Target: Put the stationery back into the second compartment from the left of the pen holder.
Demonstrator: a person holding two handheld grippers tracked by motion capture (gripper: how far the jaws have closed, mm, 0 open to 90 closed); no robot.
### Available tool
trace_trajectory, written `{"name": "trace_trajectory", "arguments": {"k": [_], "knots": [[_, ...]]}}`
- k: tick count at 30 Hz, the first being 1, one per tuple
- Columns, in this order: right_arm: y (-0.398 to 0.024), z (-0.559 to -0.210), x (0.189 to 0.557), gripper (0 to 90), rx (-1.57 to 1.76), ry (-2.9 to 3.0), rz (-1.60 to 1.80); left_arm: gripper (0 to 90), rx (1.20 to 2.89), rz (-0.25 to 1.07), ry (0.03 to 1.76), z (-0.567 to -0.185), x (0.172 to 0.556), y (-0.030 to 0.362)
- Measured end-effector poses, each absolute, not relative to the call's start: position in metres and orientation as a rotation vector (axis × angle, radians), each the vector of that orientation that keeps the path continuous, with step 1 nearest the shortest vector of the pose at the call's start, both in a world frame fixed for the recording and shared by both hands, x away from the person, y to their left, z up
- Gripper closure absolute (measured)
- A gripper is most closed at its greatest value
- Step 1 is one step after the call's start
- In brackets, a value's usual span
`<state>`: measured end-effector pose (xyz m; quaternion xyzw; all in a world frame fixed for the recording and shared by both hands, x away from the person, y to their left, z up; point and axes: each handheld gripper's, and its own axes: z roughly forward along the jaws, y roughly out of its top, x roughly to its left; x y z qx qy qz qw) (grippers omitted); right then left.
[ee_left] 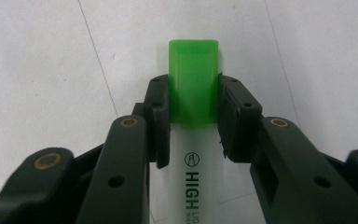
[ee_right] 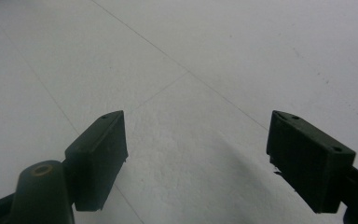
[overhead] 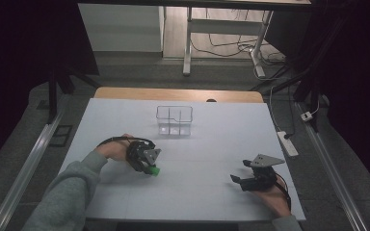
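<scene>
A highlighter with a white body and a green cap [ee_left: 193,84] lies on the white table. My left gripper [ee_left: 193,114] is shut on it, both pads pressing the sides of the cap where it meets the body. In the high view the left gripper [overhead: 147,163] sits at the table's left, the green cap [overhead: 153,170] poking out below it. At the right front my right gripper [overhead: 238,179] rests open with nothing between its fingers. Its own view has the right gripper [ee_right: 196,156] wide apart over bare table.
A clear plastic organiser box [overhead: 174,120] with compartments stands at the middle of the table's far side. The white table sheet [overhead: 207,144] ends near the wooden far edge. A power strip [overhead: 287,143] lies off the right side.
</scene>
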<state>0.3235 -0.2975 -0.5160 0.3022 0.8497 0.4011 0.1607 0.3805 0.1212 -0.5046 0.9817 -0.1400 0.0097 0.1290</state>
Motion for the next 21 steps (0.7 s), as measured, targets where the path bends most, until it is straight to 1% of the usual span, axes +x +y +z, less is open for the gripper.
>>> {"name": "trace_trajectory", "arguments": {"k": [3,14,21], "knots": [[-0.298,-0.516,0.323,19.8,0.868,2.425,1.142,67.0,2.862,0.049,-0.378,-0.503,0.380,0.122],[-0.298,-0.516,0.322,19.8,0.864,2.427,1.138,67.1,2.776,0.143,-0.183,-0.481,0.380,0.137],[-0.298,-0.516,0.323,19.8,0.870,2.423,1.144,67.0,2.734,0.180,0.014,-0.477,0.382,0.151]]}}
